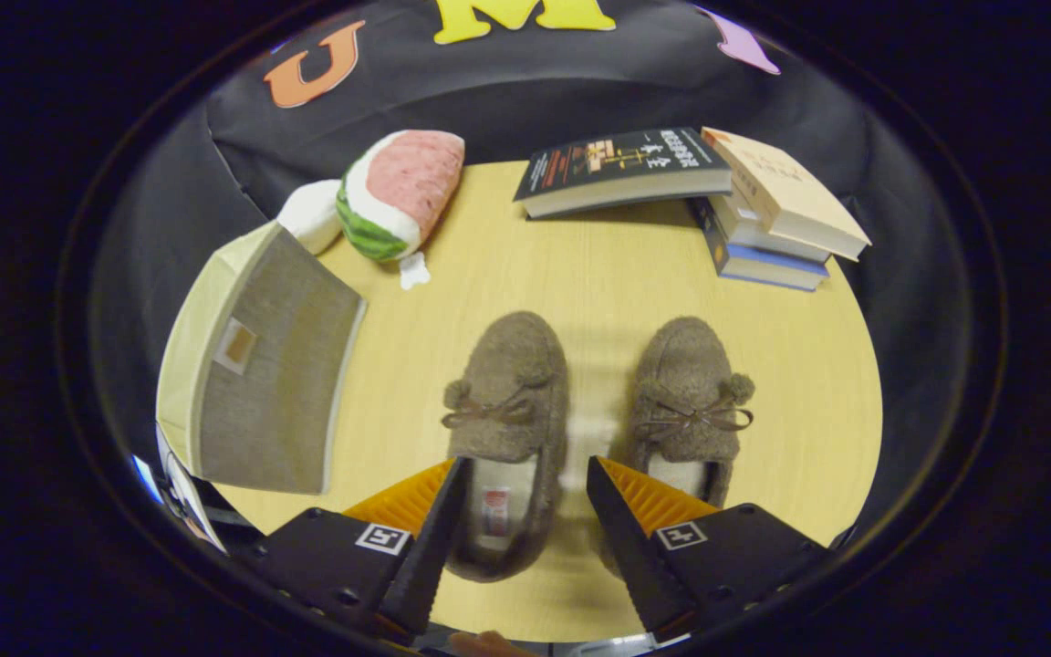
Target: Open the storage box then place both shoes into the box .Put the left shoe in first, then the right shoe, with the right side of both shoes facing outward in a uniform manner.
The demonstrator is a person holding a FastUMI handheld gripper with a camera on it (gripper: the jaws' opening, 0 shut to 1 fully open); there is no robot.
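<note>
Gripper (525, 474) spread wide above the table (598, 274), straddling the heel of the left shoe (507, 438), nothing pinched; right shoe (690, 411) just beside, toes pointing away. Storage box (261, 365) off to the left, lid seemingly closed, so probably best opened first. Worth swinging left and catching the lid edge squarely, clear of the watermelon plush (398, 192) behind it.

A: What is covered? The left shoe (507, 438) heel is partly hidden by a finger of the open gripper (525, 474); the right shoe (685, 406) heel likewise.

B: And the storage box (256, 365)? Its interior cannot be seen.
</note>
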